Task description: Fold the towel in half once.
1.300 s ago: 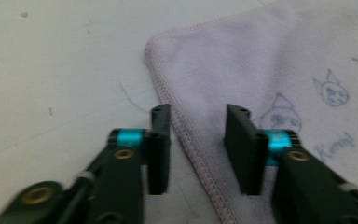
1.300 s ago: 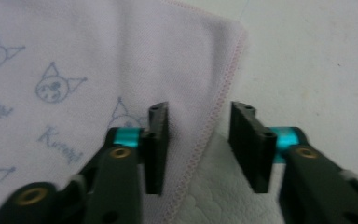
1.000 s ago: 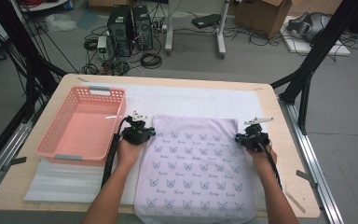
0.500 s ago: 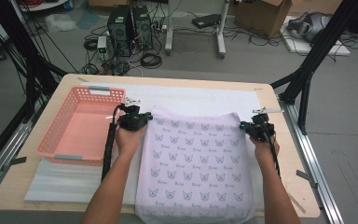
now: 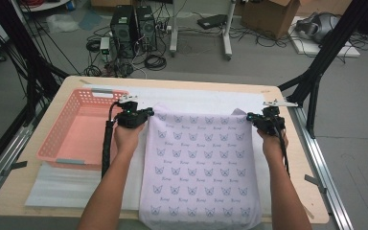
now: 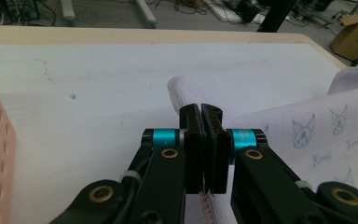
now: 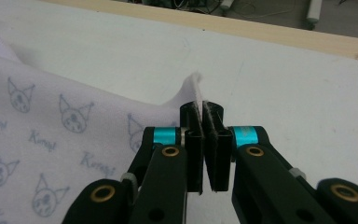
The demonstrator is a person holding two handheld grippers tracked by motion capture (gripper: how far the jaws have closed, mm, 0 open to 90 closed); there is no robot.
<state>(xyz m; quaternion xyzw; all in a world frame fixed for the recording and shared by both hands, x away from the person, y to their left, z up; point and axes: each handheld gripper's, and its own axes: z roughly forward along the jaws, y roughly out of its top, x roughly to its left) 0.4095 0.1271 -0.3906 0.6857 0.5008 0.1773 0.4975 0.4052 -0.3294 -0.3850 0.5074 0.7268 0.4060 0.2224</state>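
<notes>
A pale lilac cloth (image 5: 199,163) printed with small cat faces stretches between both hands, its far edge lifted off the table and its near end hanging over the front edge. My left gripper (image 5: 146,114) is shut on the cloth's far left corner (image 6: 182,88); the jaws (image 6: 201,112) pinch the fabric between them. My right gripper (image 5: 250,116) is shut on the far right corner (image 7: 193,86), with the hem poking up between its closed jaws (image 7: 201,109). The cat print (image 7: 51,126) spreads to the left in the right gripper view.
A pink perforated basket (image 5: 57,143) stands at the left of the table, close to my left forearm. A white sheet (image 5: 206,100) covers the wooden tabletop (image 5: 306,191). Black frame legs, computers and cables stand on the floor beyond.
Both hands have risen and moved away from me, lifting the cloth's far edge and drawing it taut. The cloth now lies farther up the table.
</notes>
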